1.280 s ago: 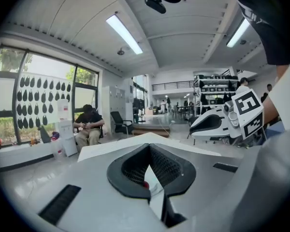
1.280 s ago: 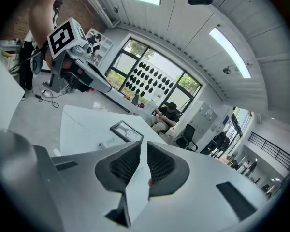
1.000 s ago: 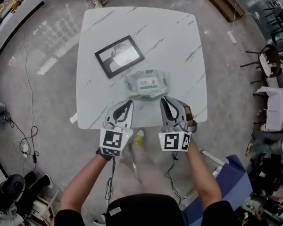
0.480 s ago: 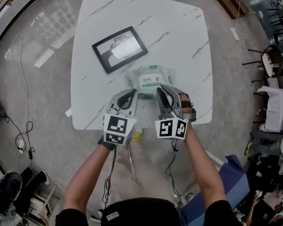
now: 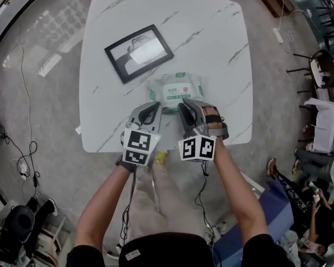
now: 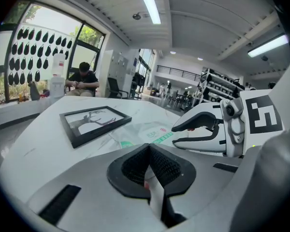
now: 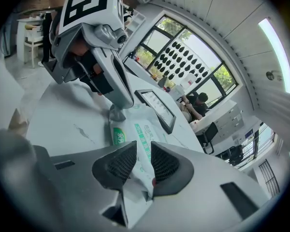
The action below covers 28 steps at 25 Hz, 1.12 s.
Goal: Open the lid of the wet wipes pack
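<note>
1. A white marble-patterned square table (image 5: 211,32) bears two things: a white soft-plastic wet wipes pack (image 5: 176,90) with green print, and a black rectangular picture frame (image 5: 139,52).
2. The wet wipes pack lies flat near the table's near edge, about midway across it; it looks puffed and full; the wrapper hides what is inside; its printed label faces up, and the head view is too small to tell how the lid sits.
3. The picture frame lies flat farther back and to the left, set askew and close to the pack; it holds a pale picture with dark branching shapes.
4. The left gripper (image 5: 153,105) reaches the pack's near left corner; in its own view the black ribbed pads (image 6: 166,166) are pressed together at the tips, with a thin white strip pinched between them farther back; this looks like the wrapper's edge.
5. The right gripper (image 7: 142,151) is at the pack's near right edge; its pads stand only a narrow gap apart; crumpled white film with green print fills that gap and runs on into the pack ahead, so the jaws grip the wrapper.
6. The two grippers sit side by side, near each other but apart; each is held in one of the person's hands.
</note>
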### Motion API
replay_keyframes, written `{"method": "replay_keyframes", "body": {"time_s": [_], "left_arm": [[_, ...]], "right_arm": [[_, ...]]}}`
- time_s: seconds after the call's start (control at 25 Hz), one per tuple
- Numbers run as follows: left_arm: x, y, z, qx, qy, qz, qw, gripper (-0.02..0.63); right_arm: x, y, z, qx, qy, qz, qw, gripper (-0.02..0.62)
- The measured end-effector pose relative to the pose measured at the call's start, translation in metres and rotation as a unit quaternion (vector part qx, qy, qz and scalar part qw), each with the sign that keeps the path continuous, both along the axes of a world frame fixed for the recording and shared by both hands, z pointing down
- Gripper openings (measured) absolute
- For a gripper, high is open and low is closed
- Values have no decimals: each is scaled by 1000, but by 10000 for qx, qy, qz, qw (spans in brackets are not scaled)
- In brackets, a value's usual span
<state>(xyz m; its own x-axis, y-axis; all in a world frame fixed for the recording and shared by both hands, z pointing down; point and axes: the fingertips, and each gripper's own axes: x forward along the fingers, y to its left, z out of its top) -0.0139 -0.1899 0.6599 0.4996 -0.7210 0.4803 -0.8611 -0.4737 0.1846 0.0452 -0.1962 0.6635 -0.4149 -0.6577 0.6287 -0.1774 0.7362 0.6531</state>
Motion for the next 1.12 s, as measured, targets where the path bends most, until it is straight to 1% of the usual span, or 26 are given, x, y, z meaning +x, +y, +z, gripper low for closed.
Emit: {"method": "replay_keyframes", "body": {"time_s": [0.16,0.28,0.36,0.4,0.52,0.72,0.84,0.96,1.12], "left_arm": [[-1,0,8,-14,-71,35,10000,17],[1,1,12,35,-324,125,9994,17],[2,1,17,-38,-518,173,9985,17],[2,1,18,-106,-542,196,9983,17],[4,-1,18,-337,-405,313,9981,17],[3,-3,19,-841,-84,503,9951,17],[3,-3,19,-1101,126,602,9920,17],[4,-4,18,-1102,146,597,9920,15],[2,-2,19,-991,-13,543,9936,15]], "right_arm": [[-1,1,4,-39,180,-149,9997,92],[-1,2,5,-38,232,-229,9995,91],[-2,3,7,-40,280,-300,9991,83],[-3,3,8,-53,315,-339,9989,80],[-3,4,10,-172,366,-392,9984,66],[-5,3,13,-398,512,-428,9970,66],[-7,7,17,-515,654,-495,9953,26],[-5,6,17,-414,762,-499,9950,25],[-8,7,17,-145,831,-525,9951,23]]}}
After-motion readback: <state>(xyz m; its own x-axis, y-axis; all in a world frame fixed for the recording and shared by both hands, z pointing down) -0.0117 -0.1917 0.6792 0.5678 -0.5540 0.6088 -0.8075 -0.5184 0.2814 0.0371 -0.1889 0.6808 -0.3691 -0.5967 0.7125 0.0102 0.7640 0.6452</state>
